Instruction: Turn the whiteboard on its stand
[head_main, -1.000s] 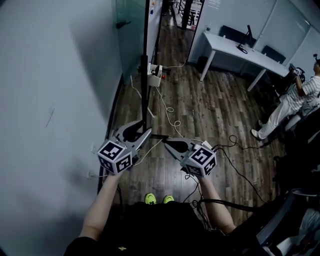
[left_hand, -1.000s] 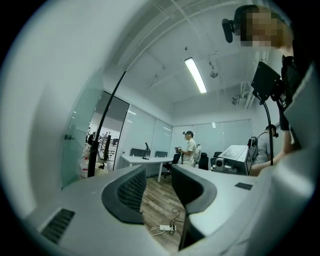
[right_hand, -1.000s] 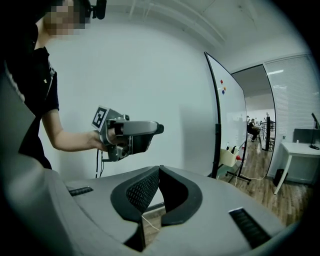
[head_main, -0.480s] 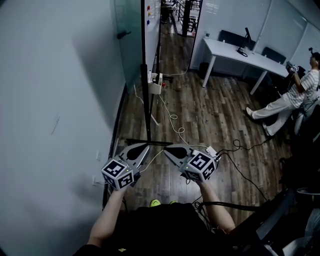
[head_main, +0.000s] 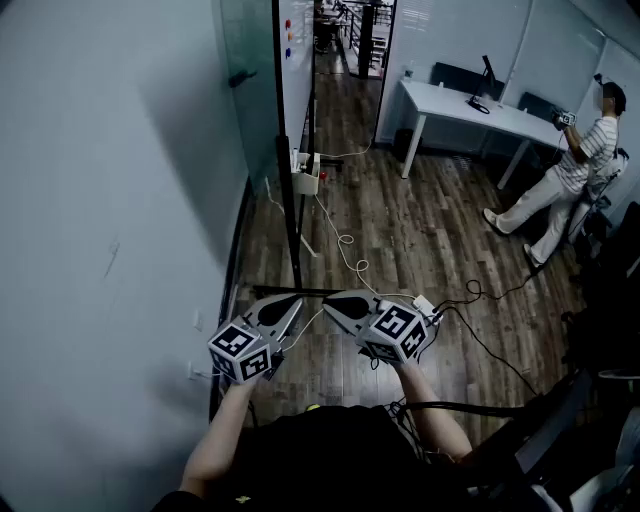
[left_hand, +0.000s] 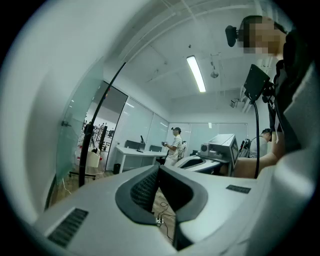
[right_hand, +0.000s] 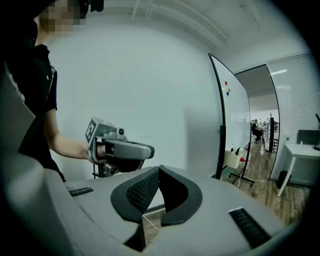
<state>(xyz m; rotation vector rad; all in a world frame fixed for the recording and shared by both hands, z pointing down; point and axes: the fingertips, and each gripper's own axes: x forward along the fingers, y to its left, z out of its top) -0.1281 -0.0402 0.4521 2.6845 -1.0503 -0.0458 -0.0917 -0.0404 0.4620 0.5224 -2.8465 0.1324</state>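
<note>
Head view: the left gripper (head_main: 292, 302) and right gripper (head_main: 330, 299) are held side by side, their tips near the foot of the whiteboard (head_main: 297, 80), which is seen edge-on, upright on its stand by the wall. Left gripper view: the jaws are pressed together, with nothing caught between them. Right gripper view: the jaws are likewise closed and empty; the whiteboard is seen well apart, at right.

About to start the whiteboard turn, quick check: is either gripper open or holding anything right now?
Left gripper: closed, jaws together, holding nothing.
Right gripper: closed, jaws together, holding nothing.
</note>
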